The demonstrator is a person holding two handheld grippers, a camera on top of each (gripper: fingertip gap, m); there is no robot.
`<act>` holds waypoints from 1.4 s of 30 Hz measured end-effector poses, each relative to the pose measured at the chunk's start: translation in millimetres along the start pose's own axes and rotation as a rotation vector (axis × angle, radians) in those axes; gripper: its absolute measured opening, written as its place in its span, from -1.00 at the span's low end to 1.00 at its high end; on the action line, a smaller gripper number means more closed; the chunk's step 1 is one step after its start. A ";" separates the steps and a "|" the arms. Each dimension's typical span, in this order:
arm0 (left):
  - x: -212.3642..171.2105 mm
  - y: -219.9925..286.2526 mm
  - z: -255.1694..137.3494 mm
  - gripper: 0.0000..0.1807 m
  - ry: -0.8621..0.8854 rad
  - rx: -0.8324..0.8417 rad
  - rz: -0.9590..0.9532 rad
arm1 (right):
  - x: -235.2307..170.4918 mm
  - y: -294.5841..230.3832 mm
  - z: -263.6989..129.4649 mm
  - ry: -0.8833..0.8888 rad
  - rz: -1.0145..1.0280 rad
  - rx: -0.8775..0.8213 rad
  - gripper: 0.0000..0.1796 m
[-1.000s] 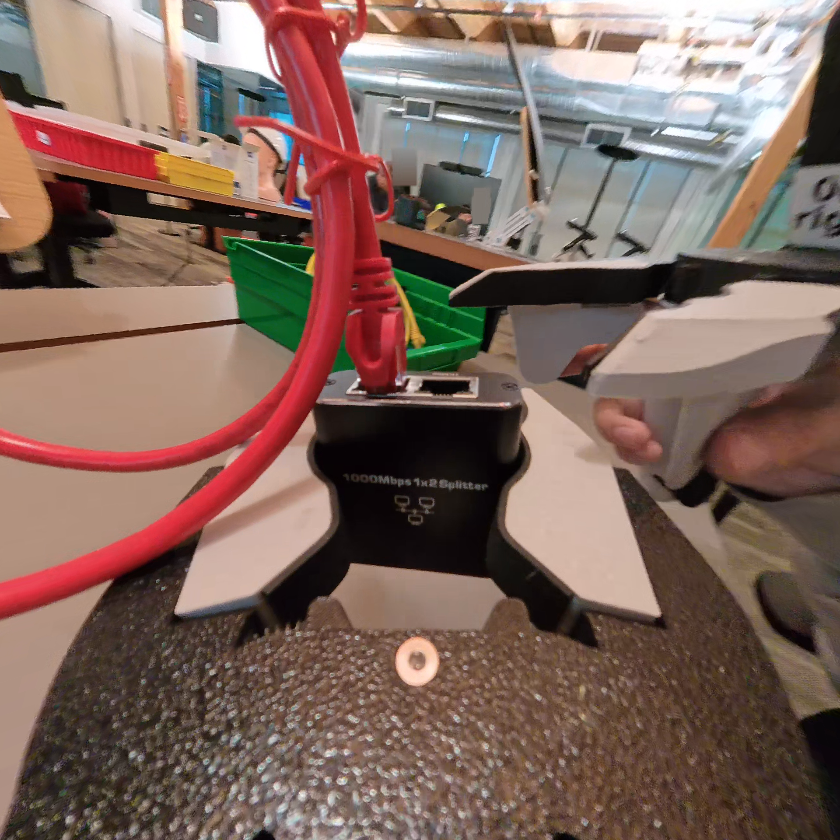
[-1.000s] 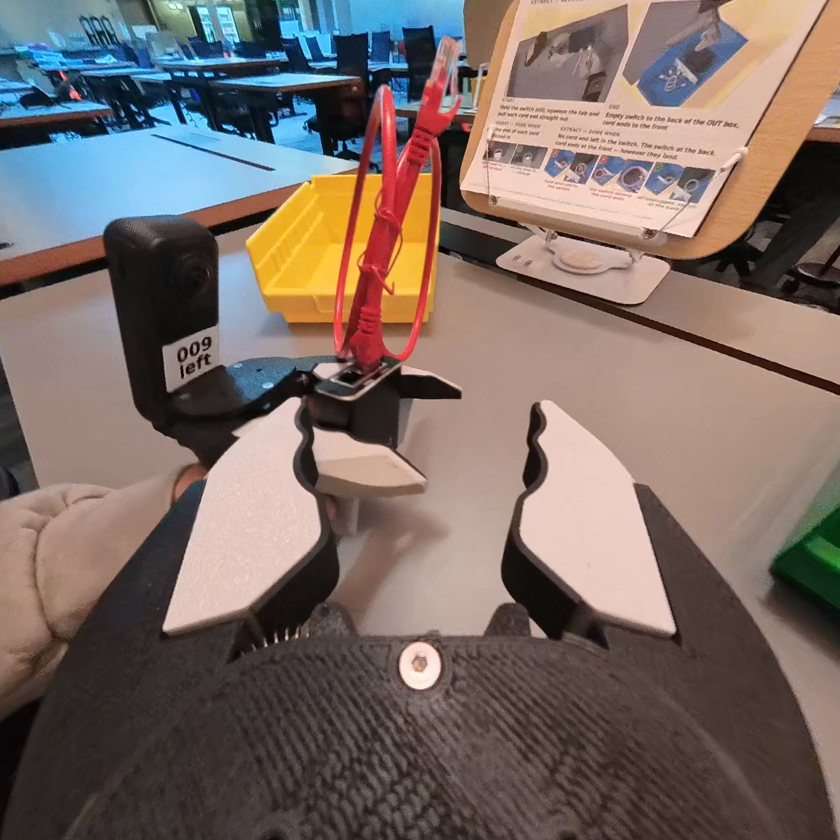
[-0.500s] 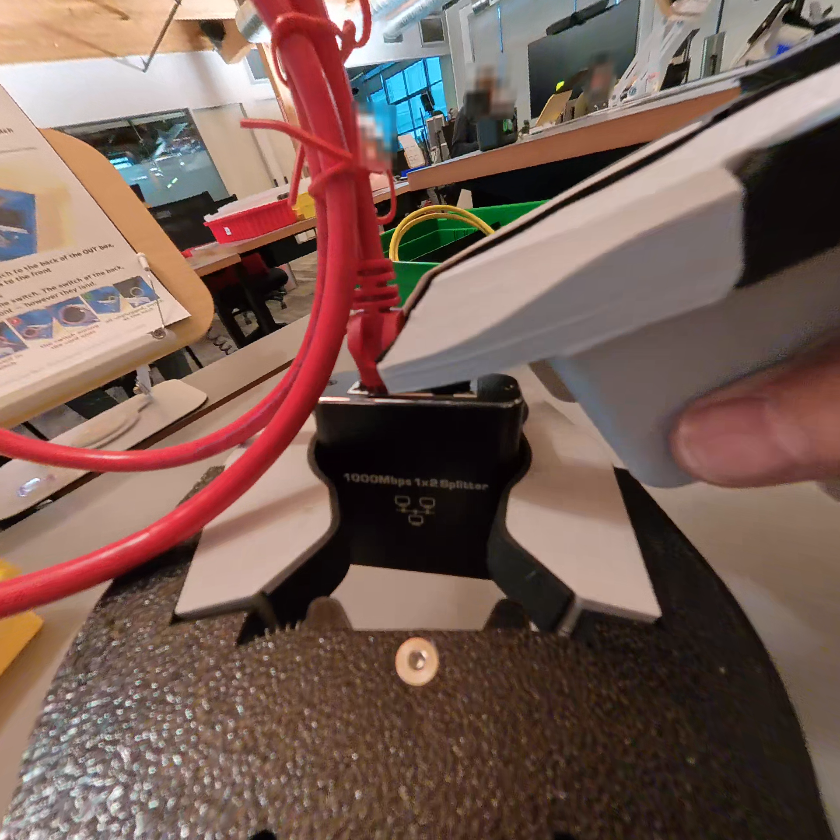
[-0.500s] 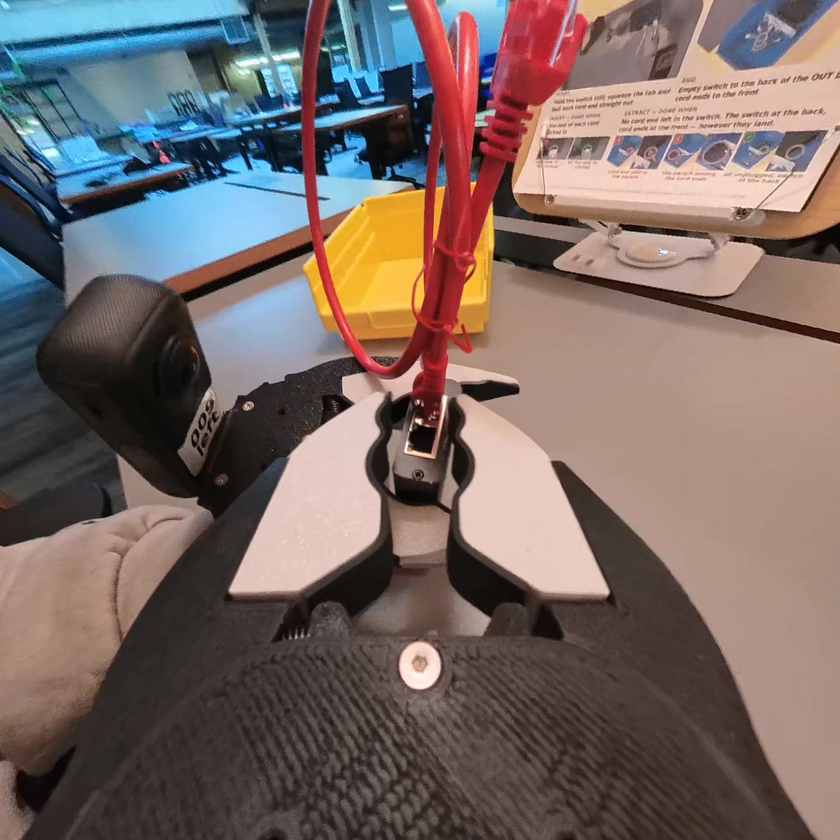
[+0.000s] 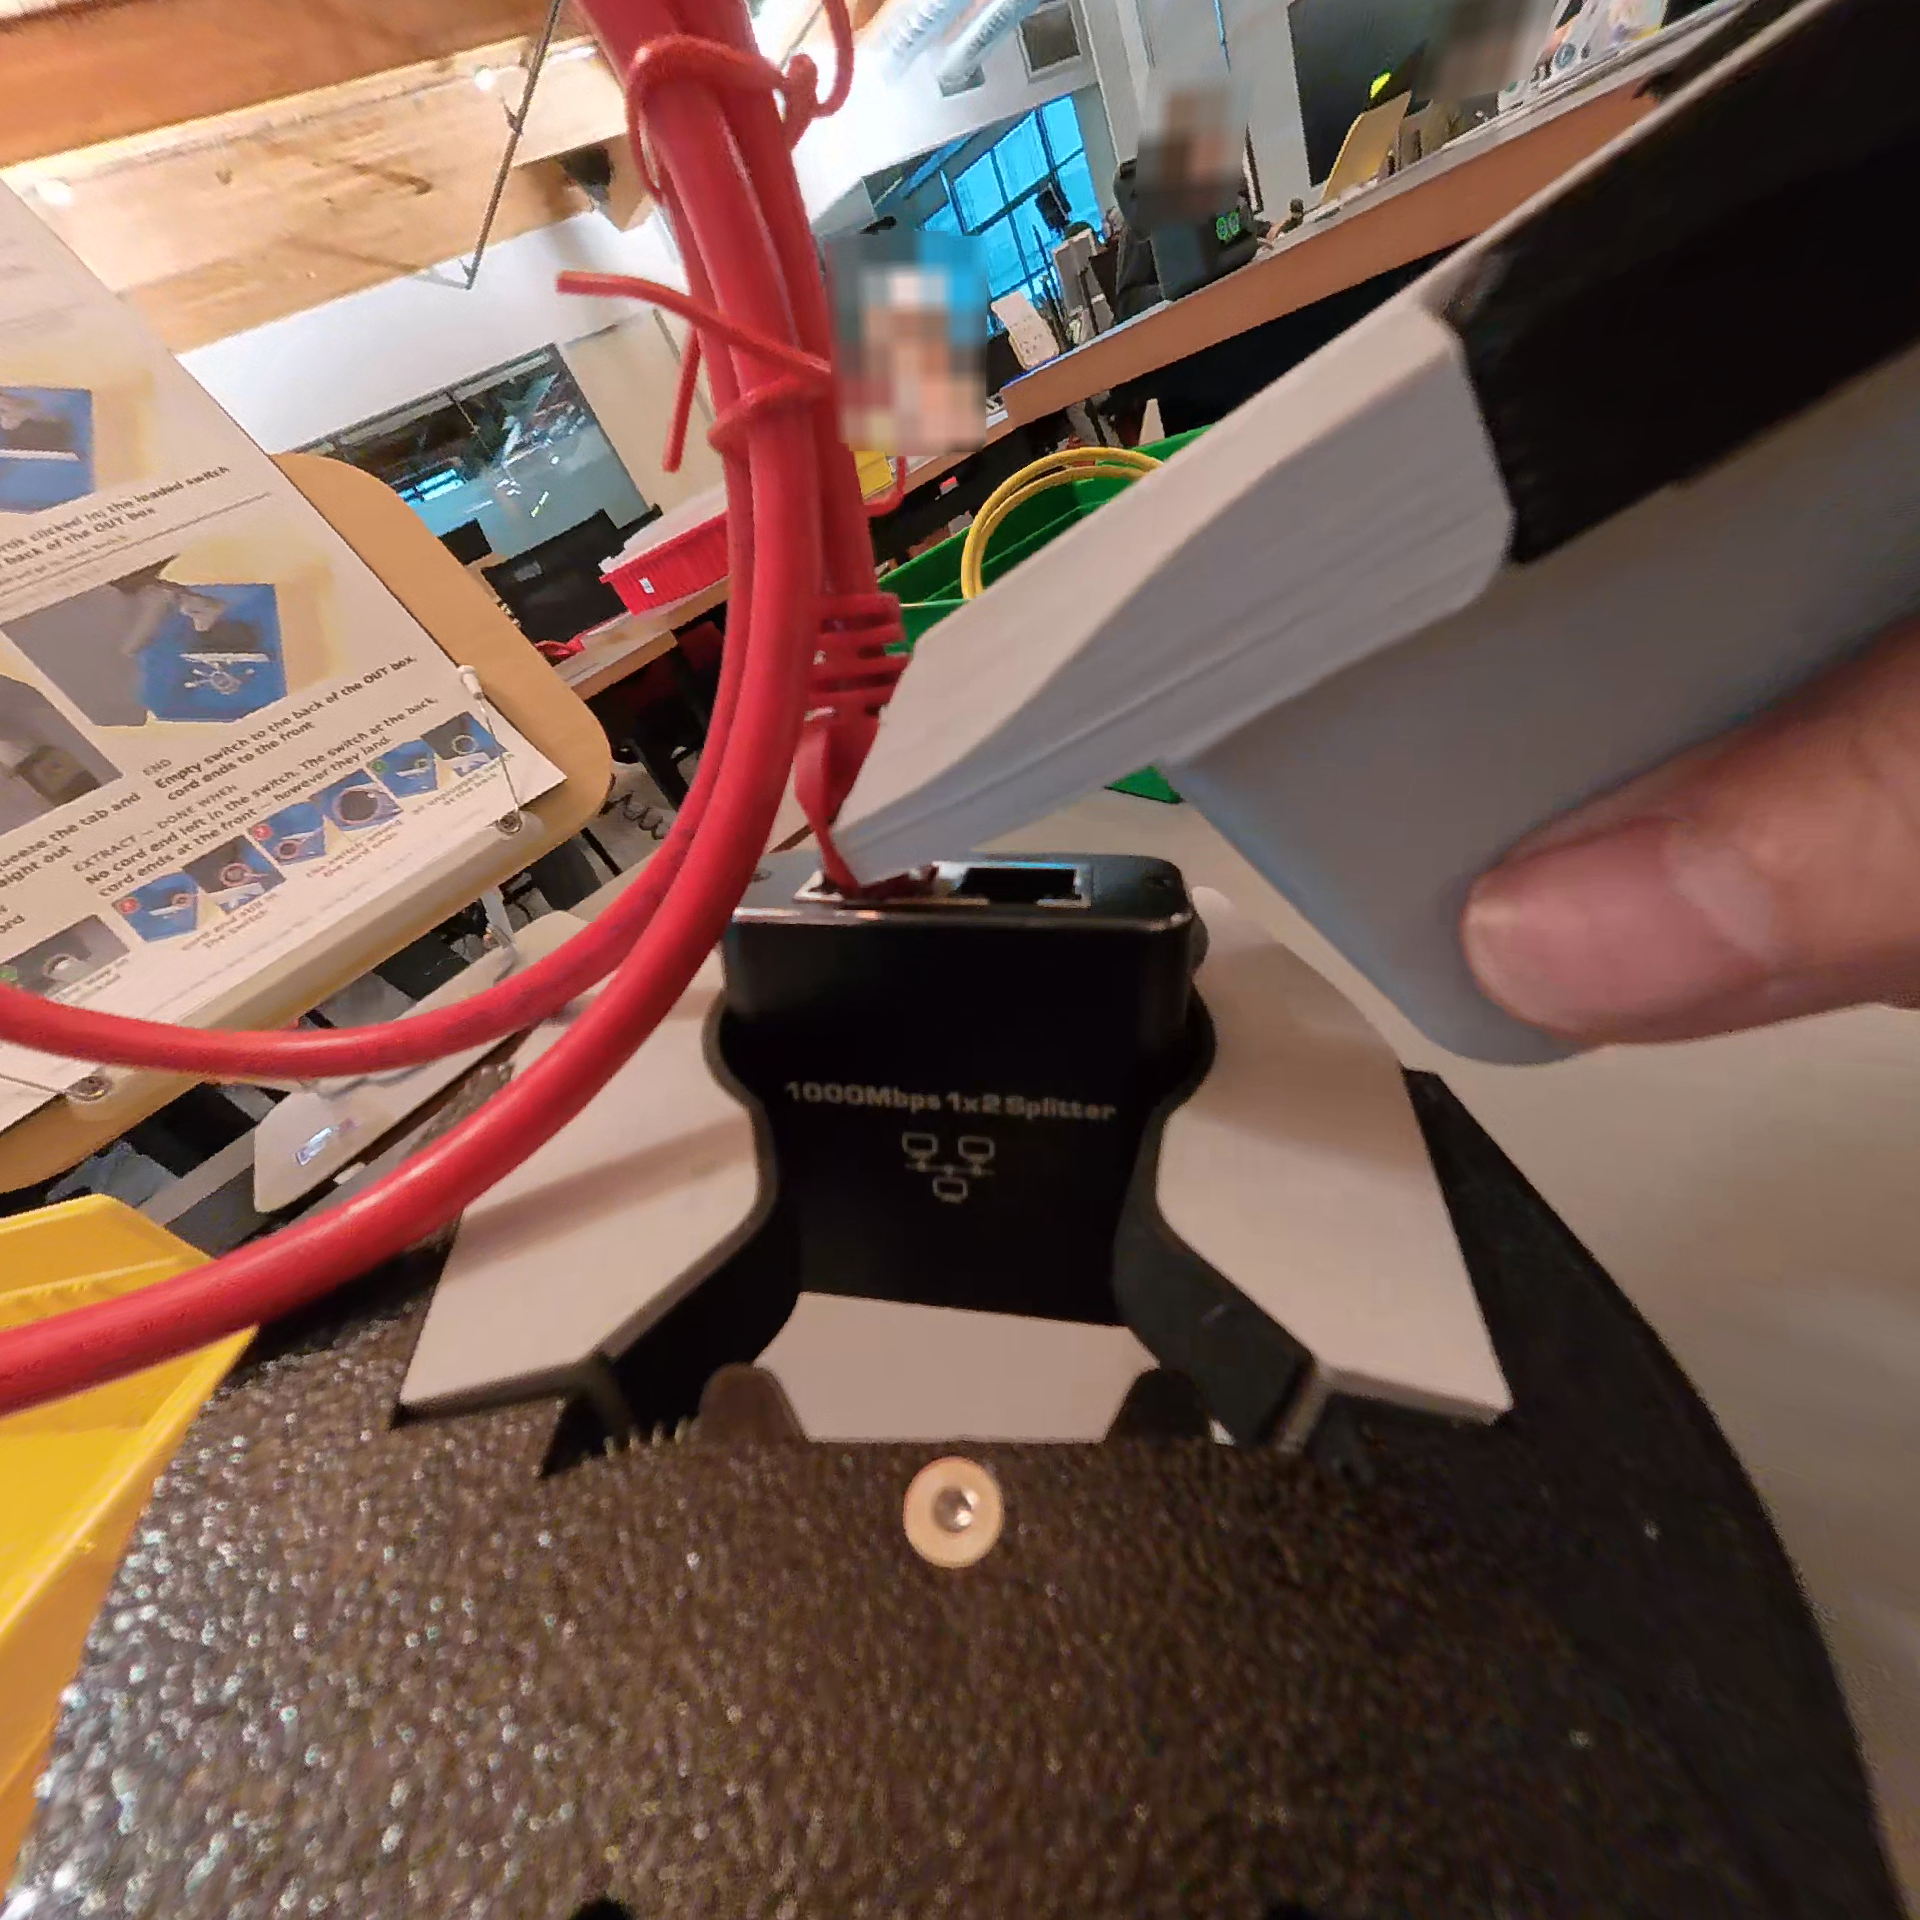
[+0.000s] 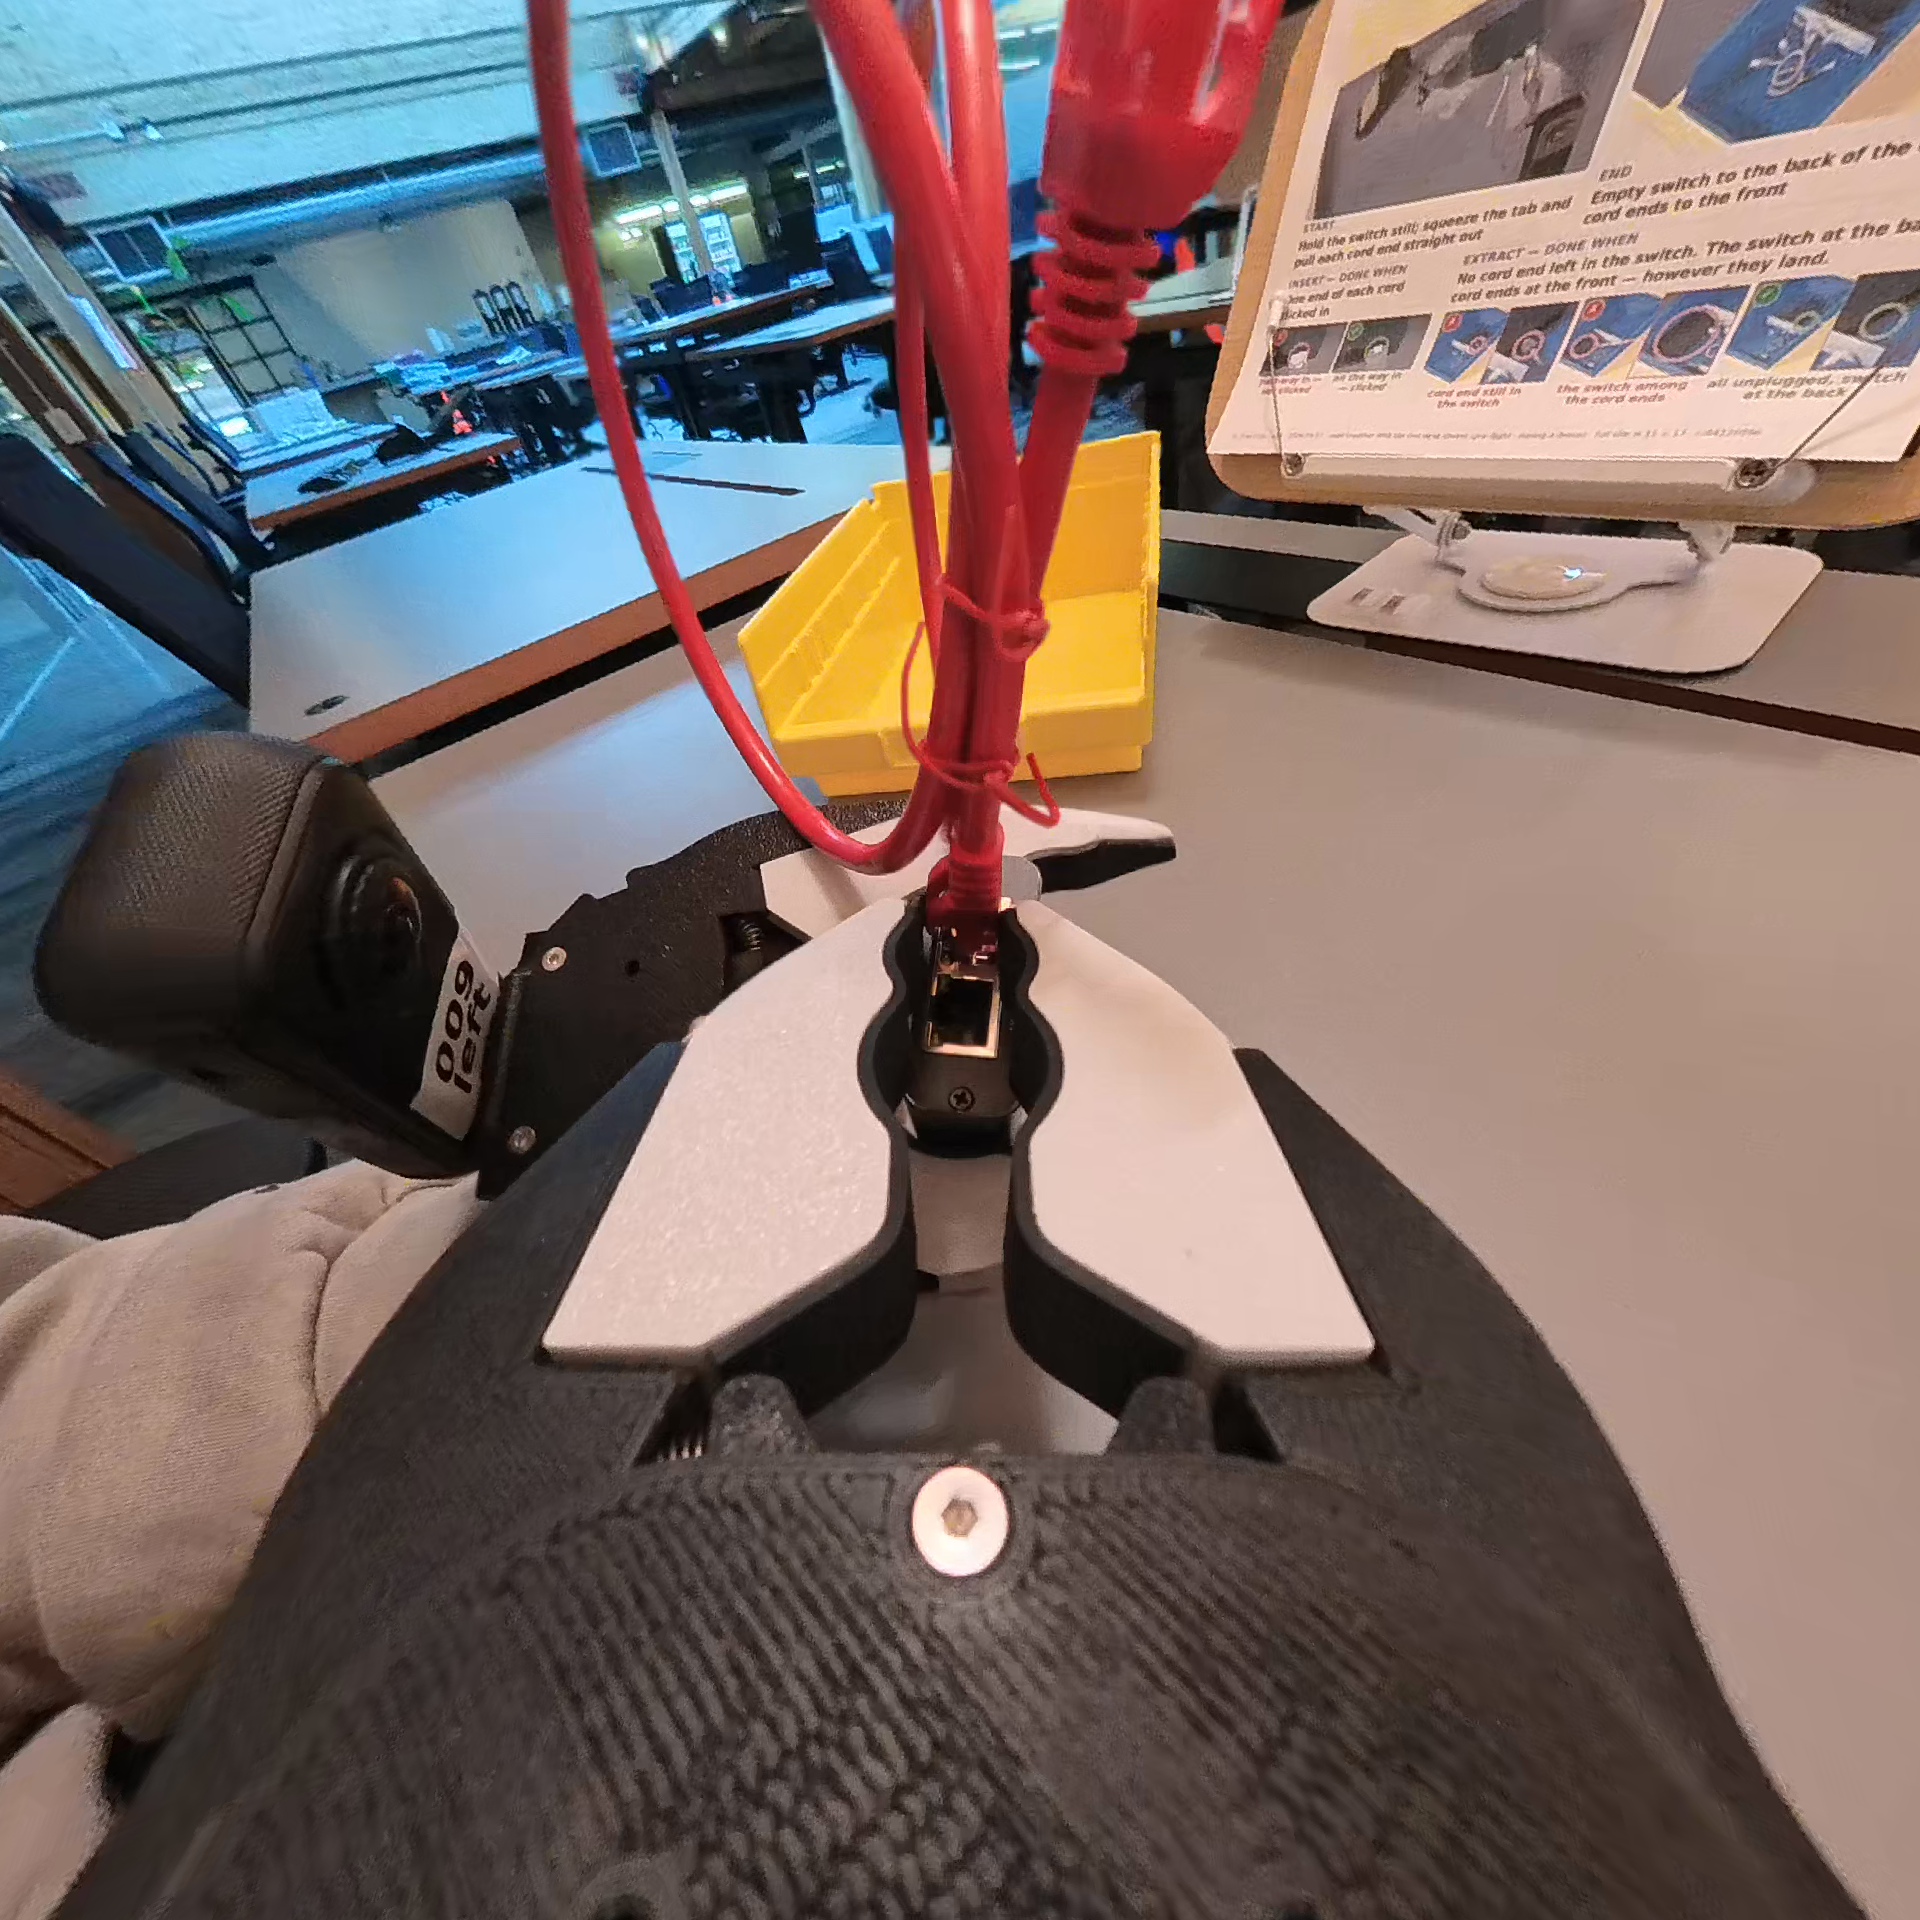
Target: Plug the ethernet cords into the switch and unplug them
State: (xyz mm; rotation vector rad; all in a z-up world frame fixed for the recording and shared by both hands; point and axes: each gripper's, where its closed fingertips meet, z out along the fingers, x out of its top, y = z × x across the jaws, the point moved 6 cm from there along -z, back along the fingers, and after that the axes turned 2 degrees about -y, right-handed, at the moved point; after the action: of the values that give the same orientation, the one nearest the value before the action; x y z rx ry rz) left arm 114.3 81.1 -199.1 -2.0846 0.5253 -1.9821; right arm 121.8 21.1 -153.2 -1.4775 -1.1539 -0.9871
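So, left to right. Left gripper [image 5: 956, 1049] is clamped on the black switch [image 5: 956, 1081], its white fingers [image 5: 582, 1226] pressing the body from both sides, well above the grey table [image 6: 1507, 935]. Switch stands along the fingers, long axis pointing forward and away from the left wrist camera, port face out at the far end. Two ports sit side by side: the left one holds the plug of the red ethernet cord [image 5: 727, 665], the right one is open.

Cord rises straight out of the port, loops wide to the left and is bundled with red twist ties; its free plug [image 6: 1132, 114] hangs high in the right wrist view.

Right gripper [image 6: 961, 935] comes in from the right (a fingertip of the person's hand [image 5: 1704, 914] shows on its grip), nearly closed, tips pinching the plugged connector right at the port.

Writing: white print and a small network icon on the switch's top face, a white label on the left gripper's camera, a printed instruction sheet [image 6: 1590, 229] on a stand. Yellow bin [image 6: 1091, 665] sits behind on the table; green bin [image 5: 997, 561] farther right.
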 end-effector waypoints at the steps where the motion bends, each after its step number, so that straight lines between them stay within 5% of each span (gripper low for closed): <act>1: 0.3 0.7 0.1 -0.18 0.003 -0.002 0.009 | -0.5 0.1 0.4 -0.002 0.001 0.000 -0.85; 17: -1.8 -0.7 1.3 -0.18 -0.034 0.078 0.080 | -0.9 -1.5 3.4 -0.040 -0.128 -0.048 -0.85; 42: -11.8 3.2 6.8 -0.17 -0.076 0.064 0.040 | -7.3 8.2 10.5 -0.081 -0.044 -0.058 -0.83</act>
State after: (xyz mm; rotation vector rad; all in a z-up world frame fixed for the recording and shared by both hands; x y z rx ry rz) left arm 120.4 82.3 -211.7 -2.0851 0.4782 -1.8645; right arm 128.4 29.5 -163.9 -1.5567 -1.2298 -1.0062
